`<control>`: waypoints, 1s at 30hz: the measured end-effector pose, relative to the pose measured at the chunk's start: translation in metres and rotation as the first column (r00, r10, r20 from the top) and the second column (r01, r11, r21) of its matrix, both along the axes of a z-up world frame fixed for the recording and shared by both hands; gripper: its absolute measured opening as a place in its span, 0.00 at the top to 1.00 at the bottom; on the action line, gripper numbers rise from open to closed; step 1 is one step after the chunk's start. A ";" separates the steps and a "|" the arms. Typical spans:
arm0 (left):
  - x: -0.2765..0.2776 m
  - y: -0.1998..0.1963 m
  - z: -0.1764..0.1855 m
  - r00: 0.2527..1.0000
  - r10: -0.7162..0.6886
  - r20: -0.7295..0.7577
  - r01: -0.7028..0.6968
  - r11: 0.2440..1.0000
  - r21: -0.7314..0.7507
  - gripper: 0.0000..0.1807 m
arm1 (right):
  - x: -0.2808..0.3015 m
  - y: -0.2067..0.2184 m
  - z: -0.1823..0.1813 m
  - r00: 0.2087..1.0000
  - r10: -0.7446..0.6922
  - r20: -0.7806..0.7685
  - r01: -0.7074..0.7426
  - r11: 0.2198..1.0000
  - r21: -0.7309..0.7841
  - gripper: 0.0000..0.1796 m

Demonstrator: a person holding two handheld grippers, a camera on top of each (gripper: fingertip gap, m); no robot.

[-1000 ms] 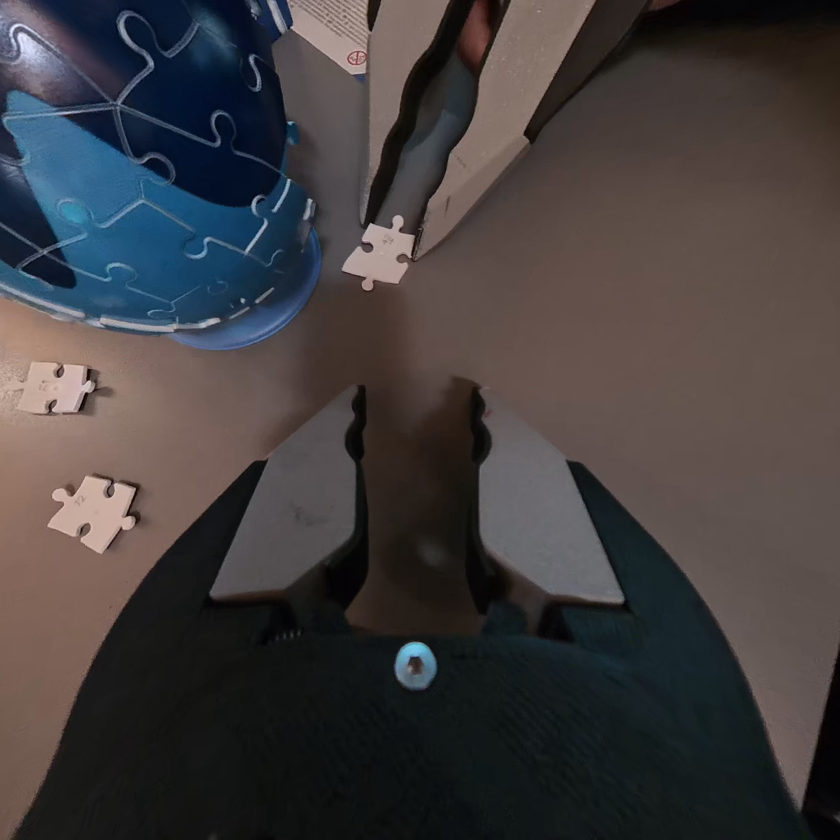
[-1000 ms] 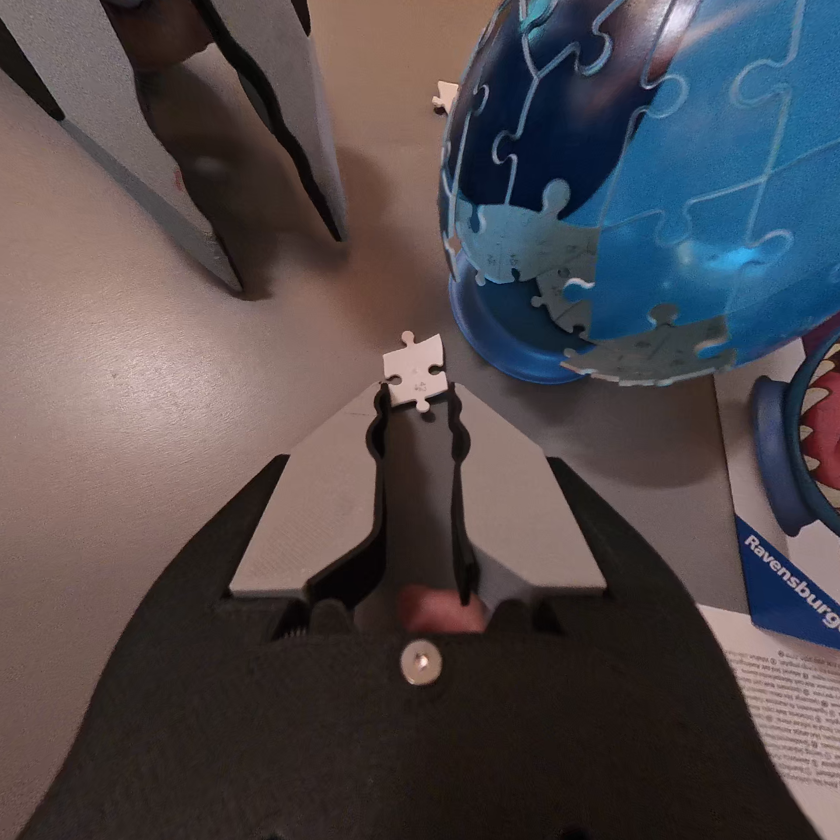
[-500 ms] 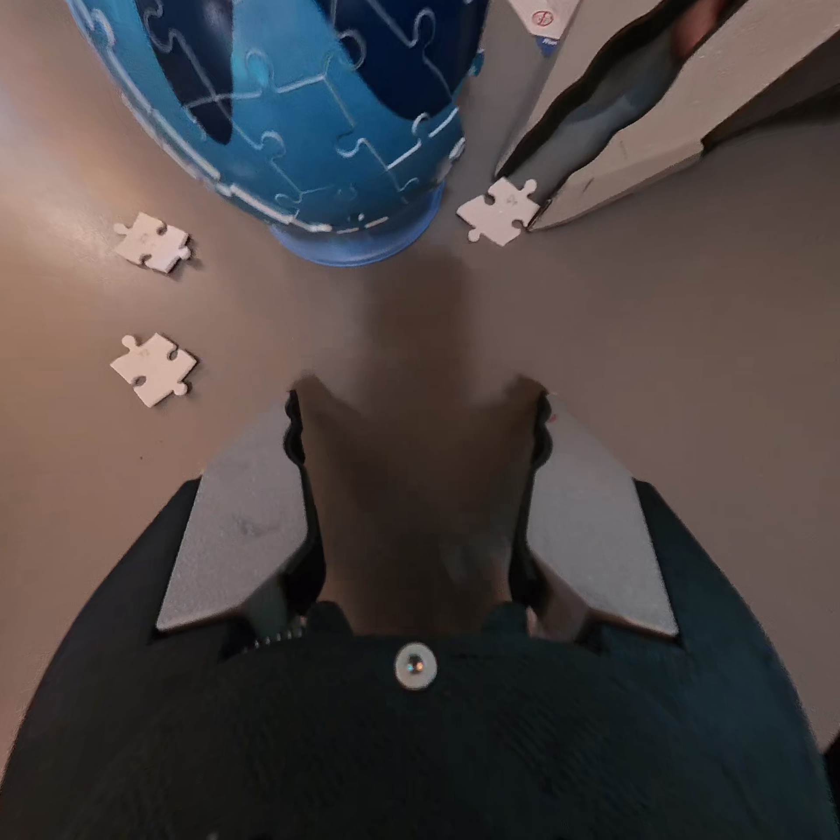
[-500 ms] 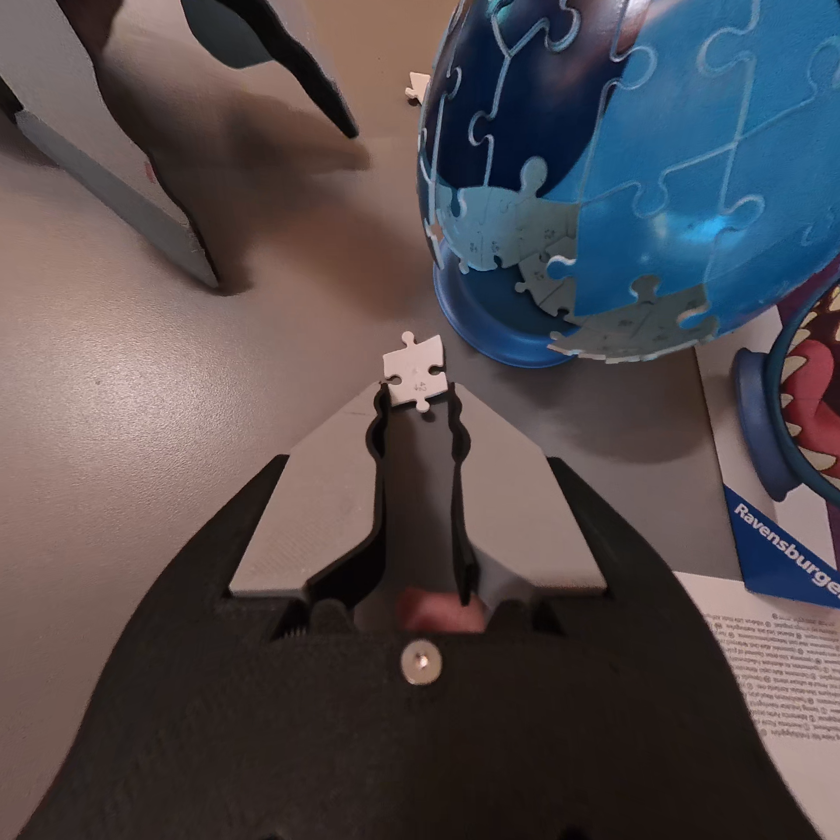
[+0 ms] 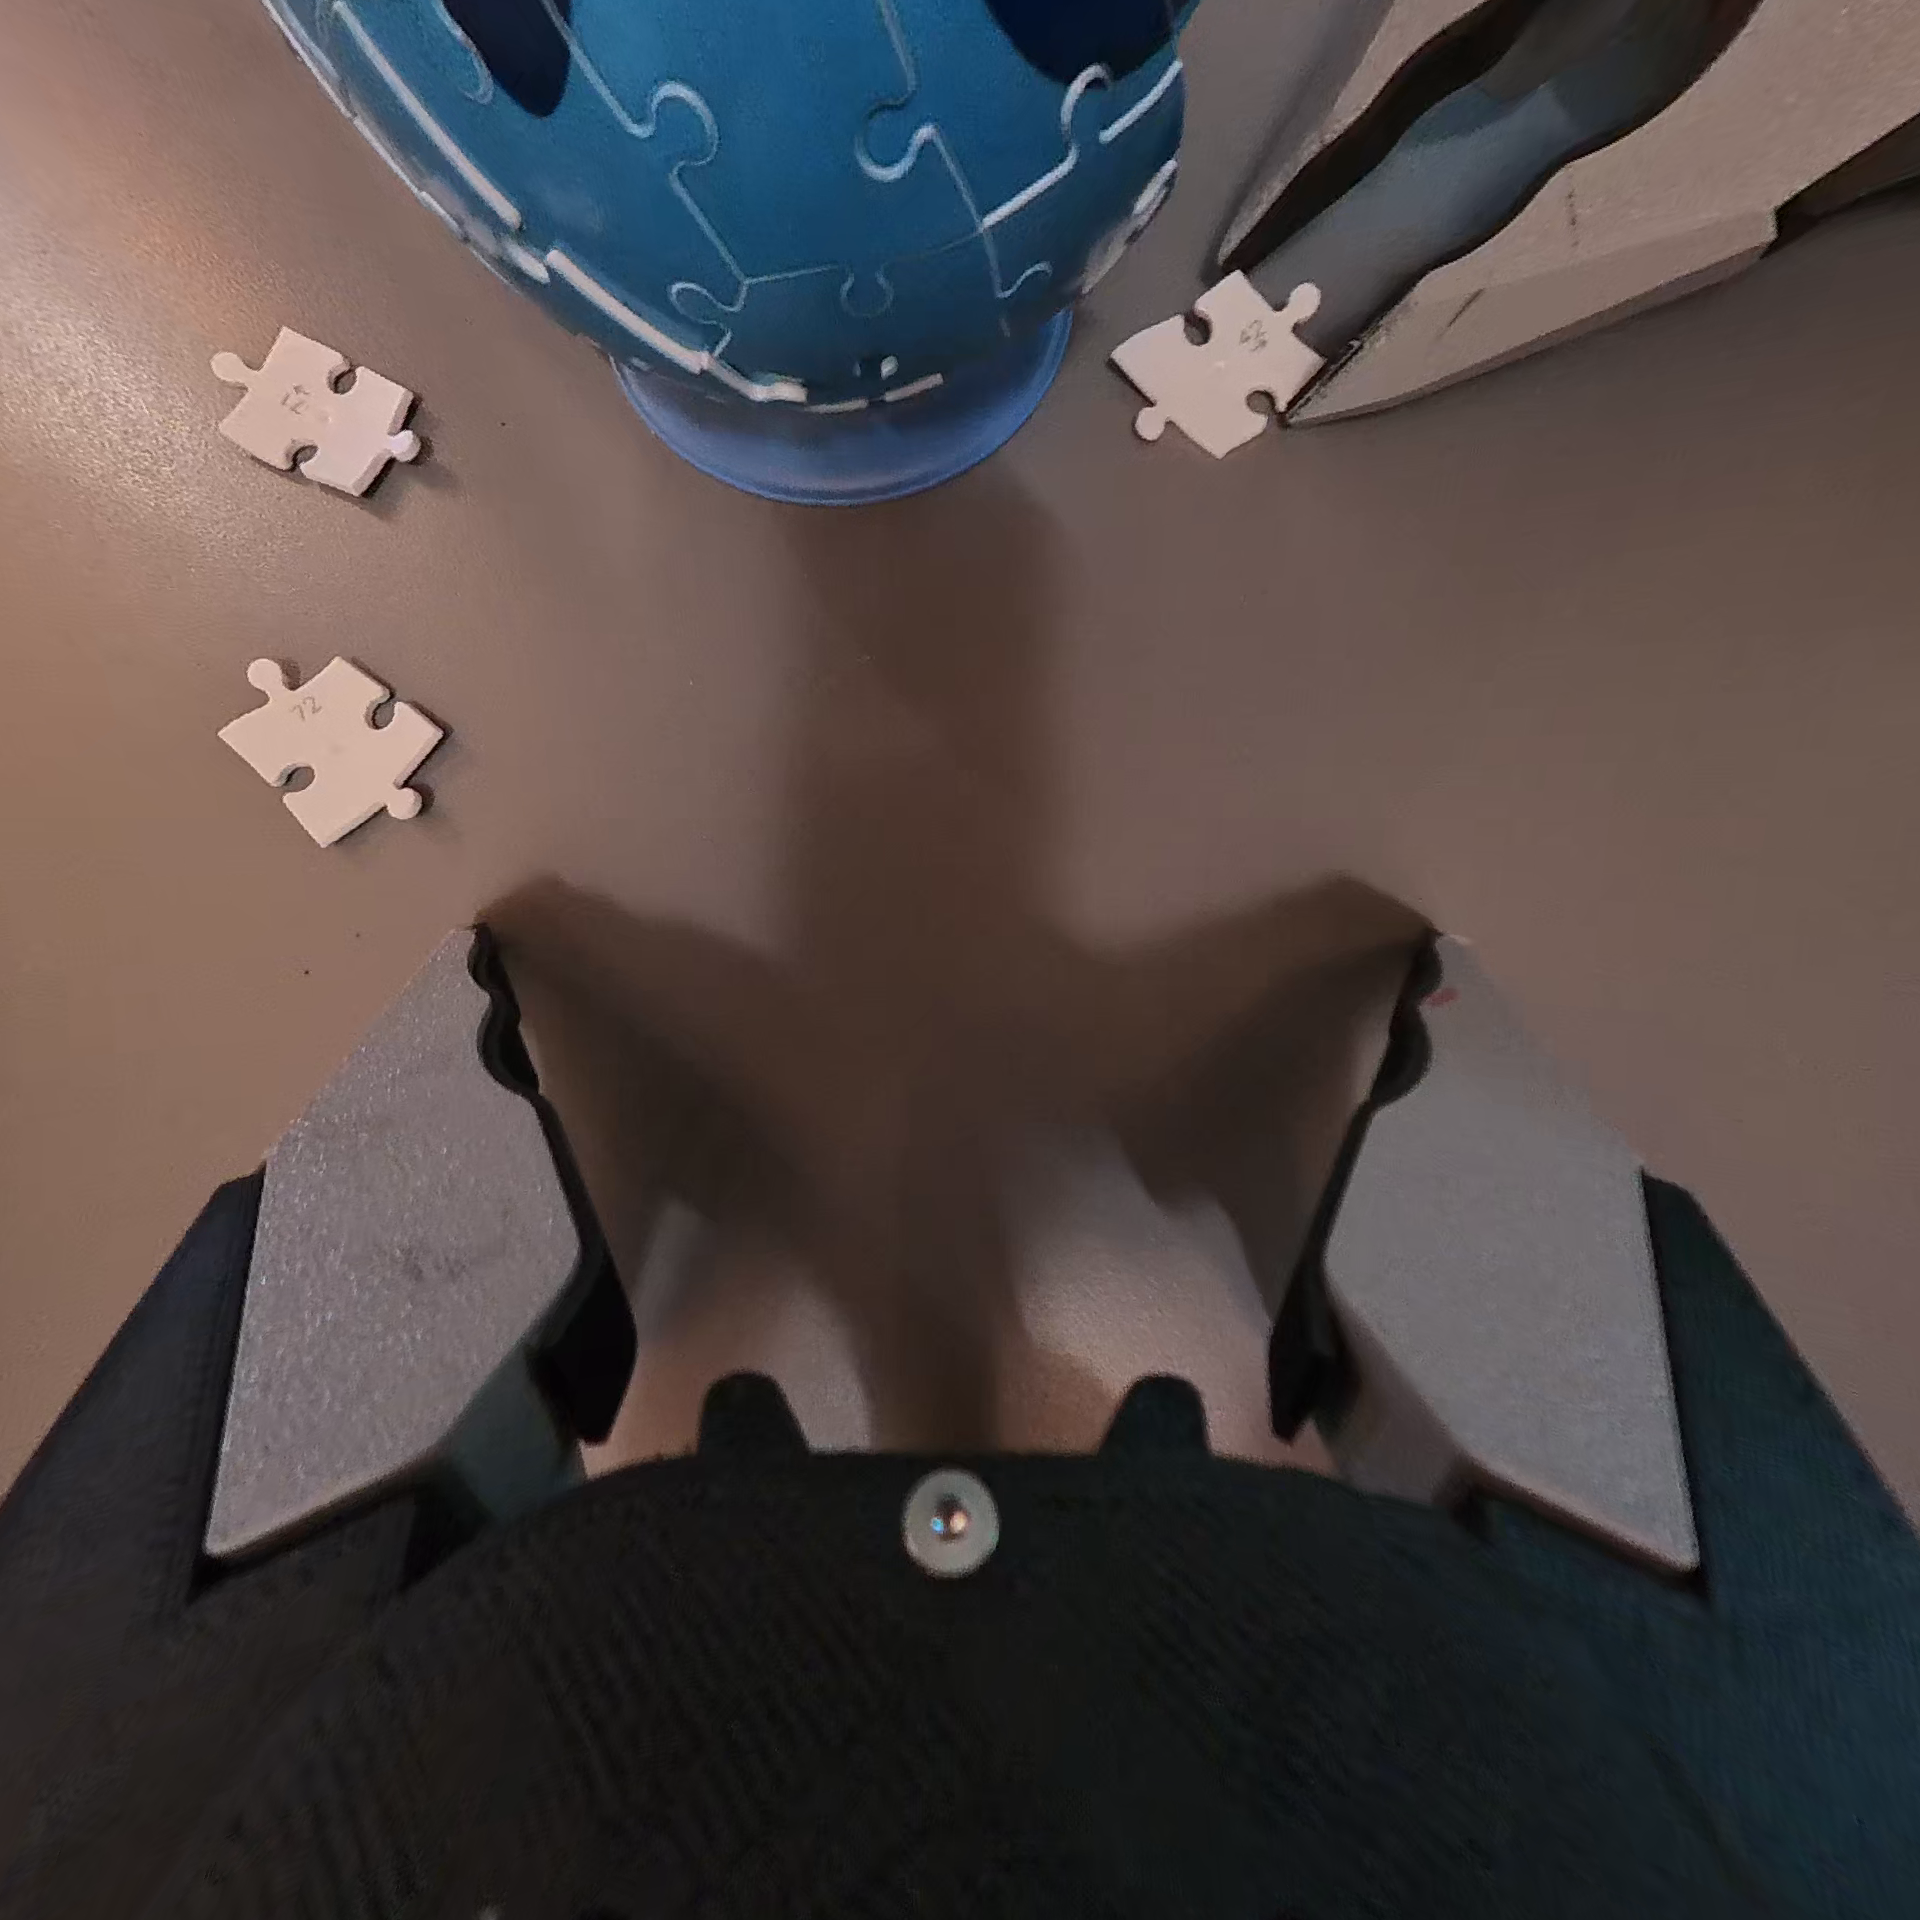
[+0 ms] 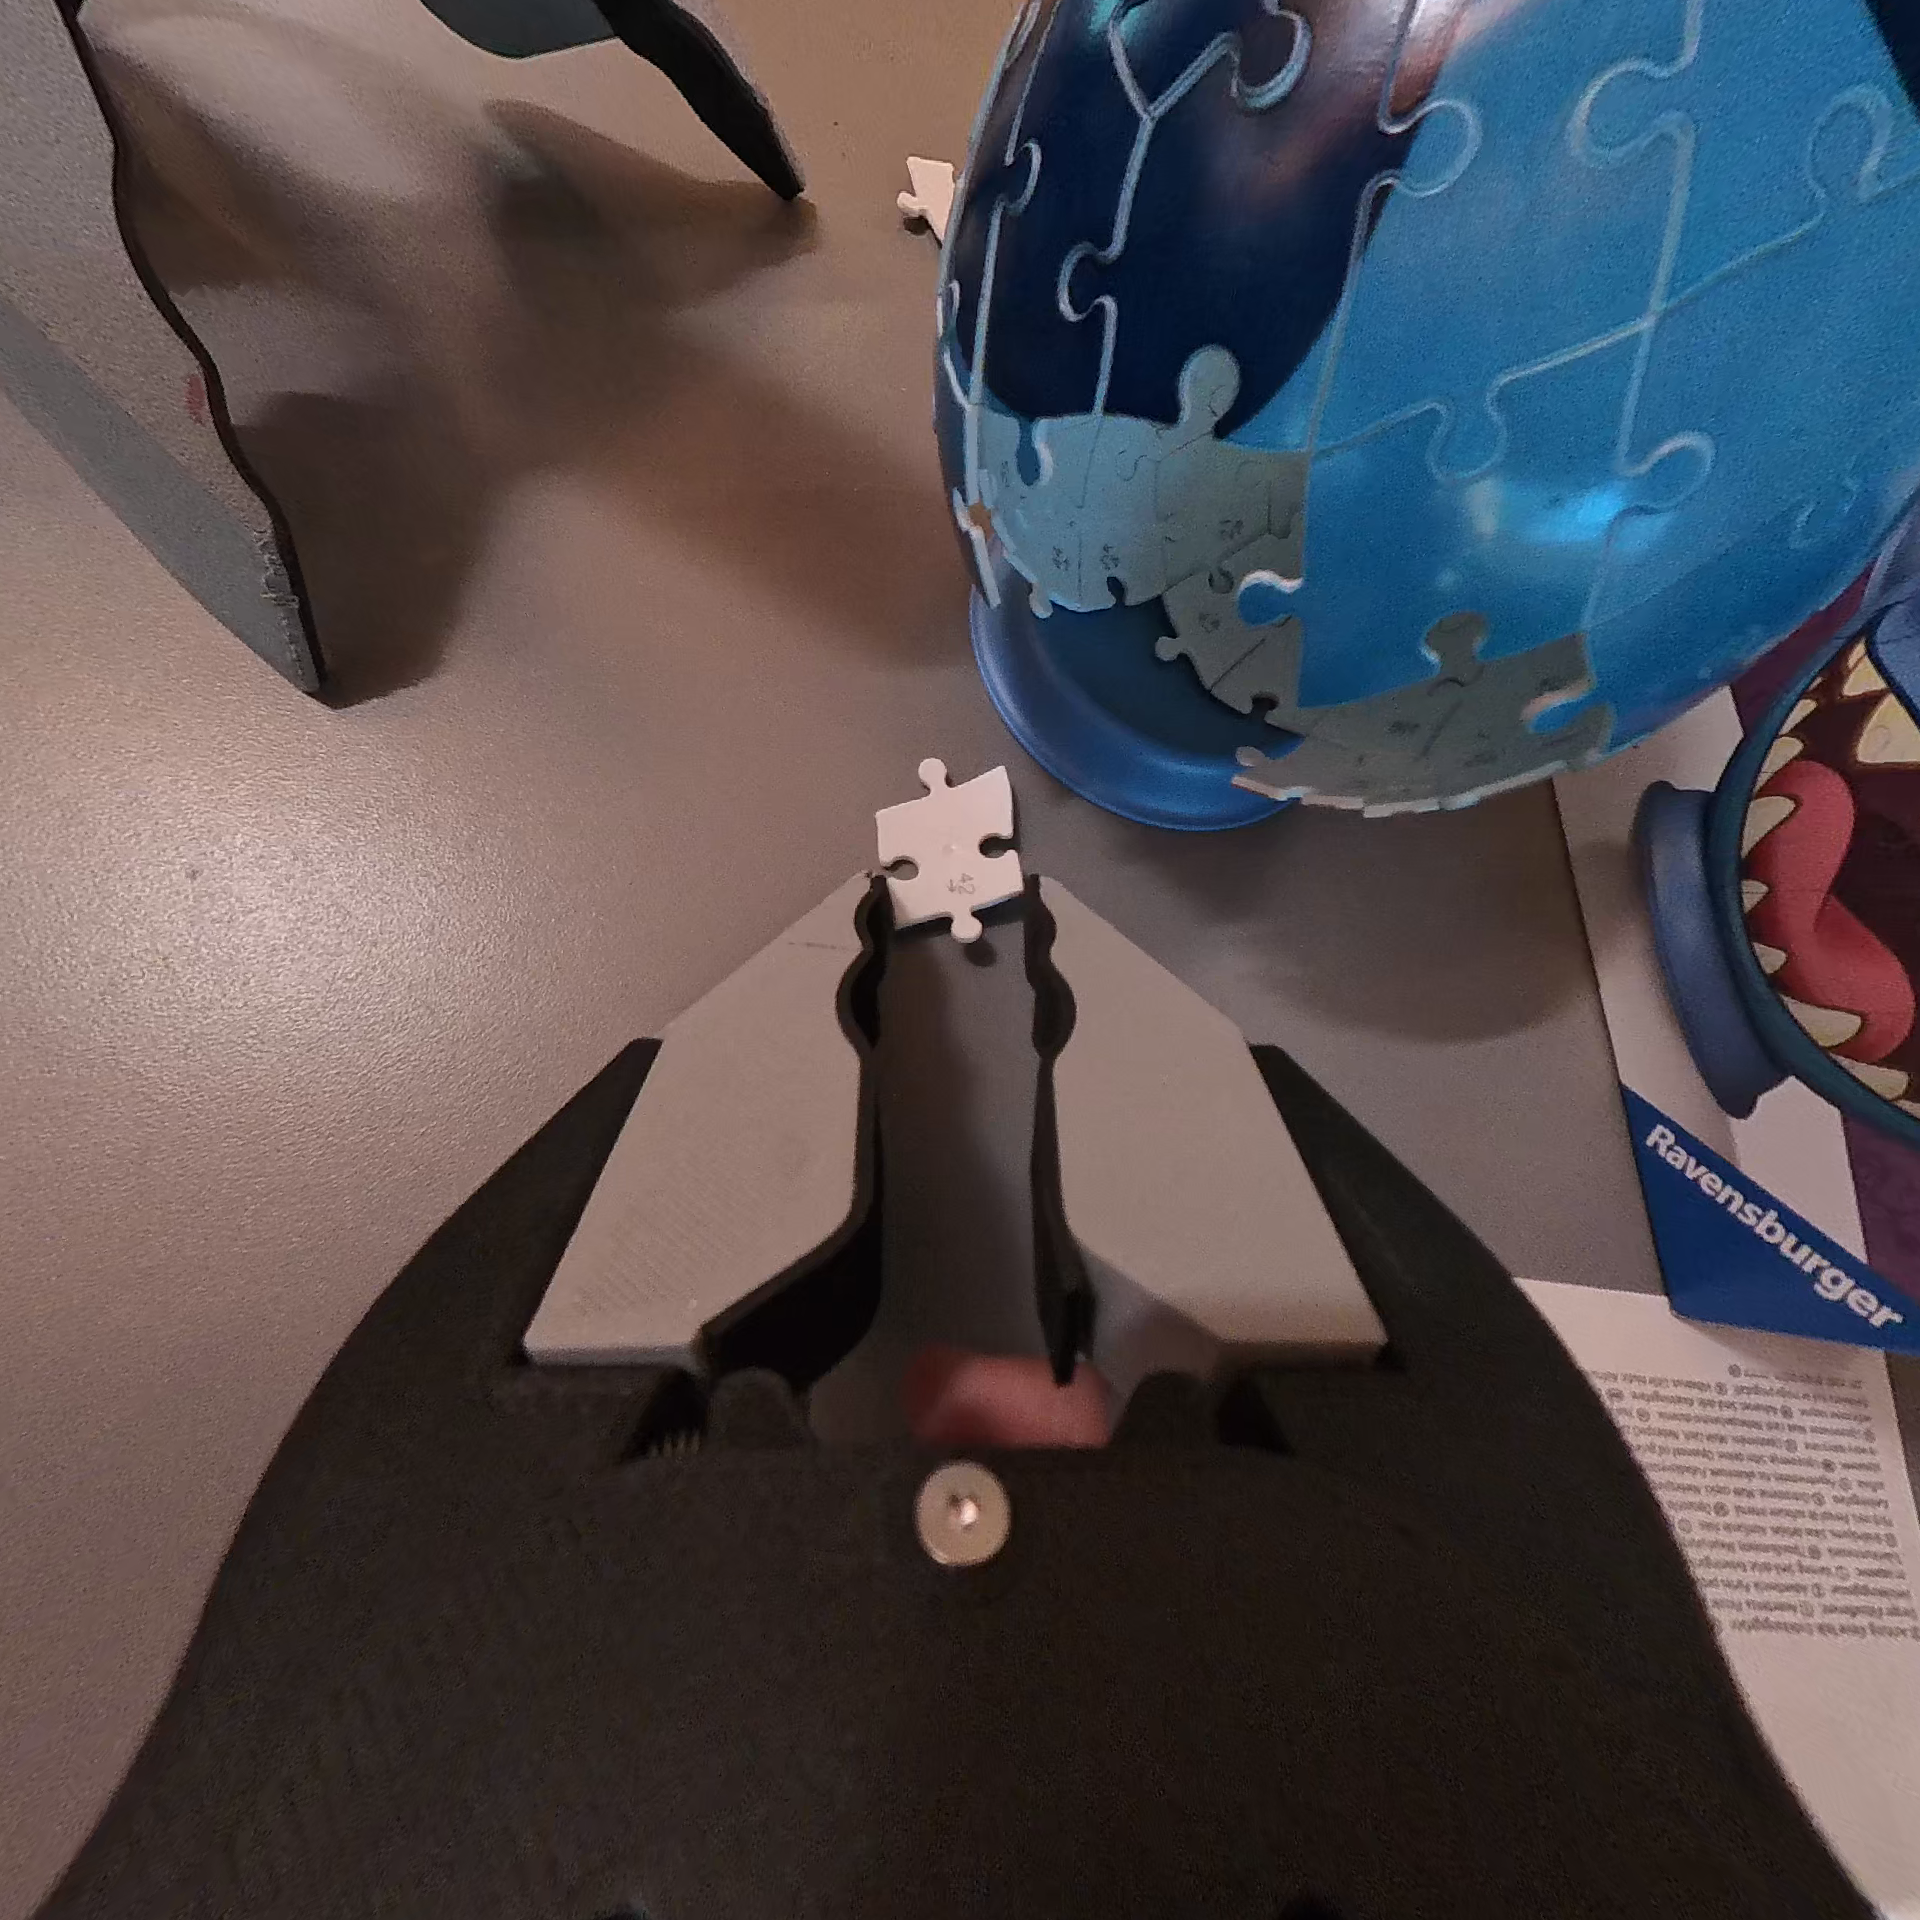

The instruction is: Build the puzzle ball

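Observation:
A partly built blue puzzle ball [image 5: 790,197] stands on a blue ring stand [image 5: 831,447] on the grey table; it also shows in the right wrist view [image 6: 1455,364]. My right gripper [image 6: 954,883] is shut on a white puzzle piece [image 6: 951,857], held by its edges at the fingertips just above the table, left of the stand; the piece also shows in the left wrist view [image 5: 1221,369]. My left gripper [image 5: 956,935] is wide open and empty, in front of the ball. Two loose white pieces [image 5: 317,410] [image 5: 332,743] lie to its left.
A printed sheet and box art [image 6: 1766,1091] lie right of the ball. Another white piece [image 6: 925,192] peeks out behind the ball. The left gripper's fingers [image 6: 208,468] stand at the upper left of the right wrist view.
My left gripper's jaws have opened wide, with nothing in them, and it has drawn back to face the ball's stand. My right gripper keeps the white piece and has barely moved.

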State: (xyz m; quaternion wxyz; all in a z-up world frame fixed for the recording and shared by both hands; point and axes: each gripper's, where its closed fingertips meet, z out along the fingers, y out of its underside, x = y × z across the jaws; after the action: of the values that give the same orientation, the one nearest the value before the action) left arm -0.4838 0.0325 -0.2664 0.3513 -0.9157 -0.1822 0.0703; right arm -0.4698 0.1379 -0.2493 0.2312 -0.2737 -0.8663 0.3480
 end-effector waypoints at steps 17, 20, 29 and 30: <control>-0.002 0.010 0.000 0.998 -0.065 0.002 0.065 0.998 -0.001 0.12 | 0.010 -0.006 0.004 0.998 0.060 -0.001 -0.060 0.998 -0.027 0.87; -0.001 0.016 0.008 0.994 -0.113 -0.010 0.113 0.993 0.035 0.37 | 0.010 -0.004 0.005 0.998 0.056 0.011 -0.055 0.998 -0.044 0.87; 0.023 0.040 0.035 0.955 -0.285 -0.087 0.297 0.930 0.217 1.00 | 0.018 -0.012 0.013 0.992 0.122 0.017 -0.119 0.985 -0.125 0.88; 0.024 0.042 0.033 0.954 -0.288 -0.089 0.300 0.933 0.200 1.00 | 0.019 -0.013 0.016 0.992 0.126 0.019 -0.122 0.982 -0.148 0.88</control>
State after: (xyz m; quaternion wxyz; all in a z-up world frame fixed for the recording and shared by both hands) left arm -0.4601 0.0741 -0.2333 0.4581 -0.8877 -0.0393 0.0239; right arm -0.4511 0.1252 -0.2335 0.1761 -0.2403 -0.8571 0.4203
